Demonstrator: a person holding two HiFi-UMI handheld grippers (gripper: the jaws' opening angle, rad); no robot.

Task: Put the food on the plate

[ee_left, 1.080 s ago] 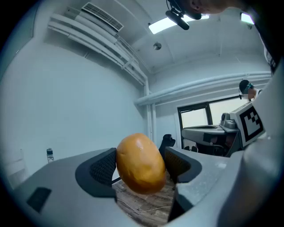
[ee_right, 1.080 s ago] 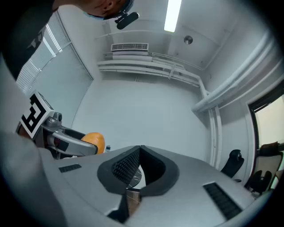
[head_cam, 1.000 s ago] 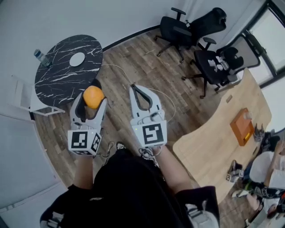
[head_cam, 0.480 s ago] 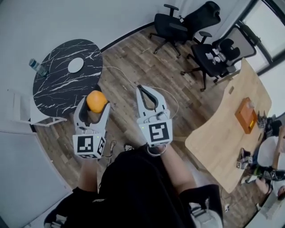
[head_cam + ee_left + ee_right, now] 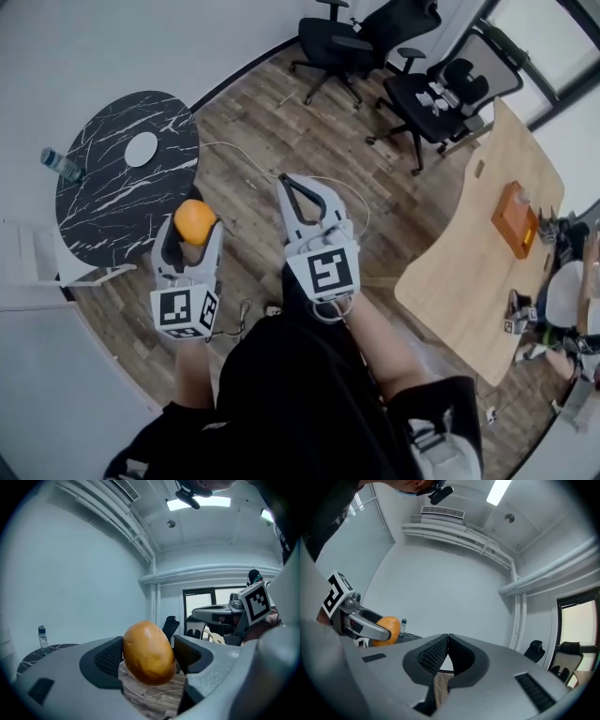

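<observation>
An orange, round piece of food (image 5: 195,221) is clamped between the jaws of my left gripper (image 5: 191,225), held in the air above the wood floor just short of the black marble table (image 5: 112,202). A white plate (image 5: 142,149) lies on that table, beyond the food. In the left gripper view the food (image 5: 147,652) fills the gap between both pads. My right gripper (image 5: 296,186) is beside the left one, shut with nothing in it; its pads (image 5: 436,656) meet at the tips. The right gripper view shows the food (image 5: 389,629) at the left.
A water bottle (image 5: 58,163) stands at the marble table's far left edge. Black office chairs (image 5: 427,89) stand at the upper right. A long wooden table (image 5: 478,272) with an orange box (image 5: 517,218) runs along the right. A white cable (image 5: 246,155) trails over the floor.
The head view has swung, so the marble table and plate sit lower and further left. Both grippers shifted slightly with it. The left stays shut on the food, the right stays shut.
</observation>
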